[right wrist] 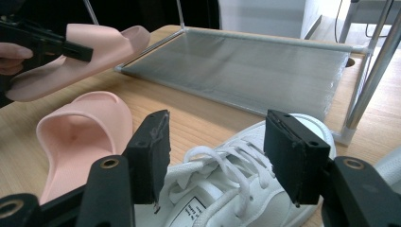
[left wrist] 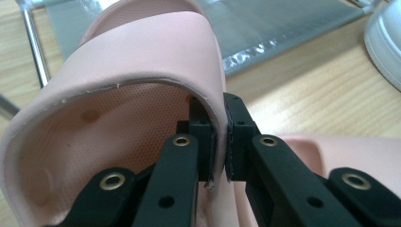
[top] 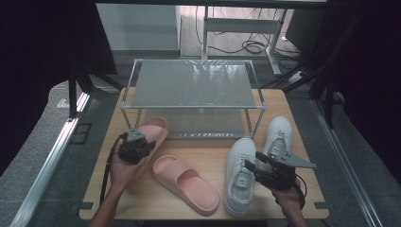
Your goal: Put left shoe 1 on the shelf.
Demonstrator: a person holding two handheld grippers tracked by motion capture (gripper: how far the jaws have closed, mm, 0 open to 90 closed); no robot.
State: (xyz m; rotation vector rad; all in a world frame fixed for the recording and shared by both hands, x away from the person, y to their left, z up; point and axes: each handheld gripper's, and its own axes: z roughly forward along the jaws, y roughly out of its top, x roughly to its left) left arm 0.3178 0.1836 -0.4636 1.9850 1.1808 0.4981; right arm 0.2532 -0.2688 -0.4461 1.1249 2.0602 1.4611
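Wooden bench (top: pixel 142 201) with rack (top: pixel 191 85) just ahead: my left claw (left wrist: pixel 218 137) is clamped on the pink slipper (left wrist: pixel 142 71) strap, lifted, so I'd keep it level toward the lower shelf (right wrist: pixel 236 71) beyond; right claw (right wrist: pixel 215 156) gapes over the white sneaker (right wrist: pixel 227 198).

Pink slide sandal (top: pixel 152 134) off the table, other one flat

It's a soft pink rubber slide with a wide strap, pinched by the strap's edge and lifted at the left, toe aimed toward the far shelf rack. Its twin (top: pixel 185 183) lies flat on the wooden table just right of it, nearer, angled with its toe to the far left.
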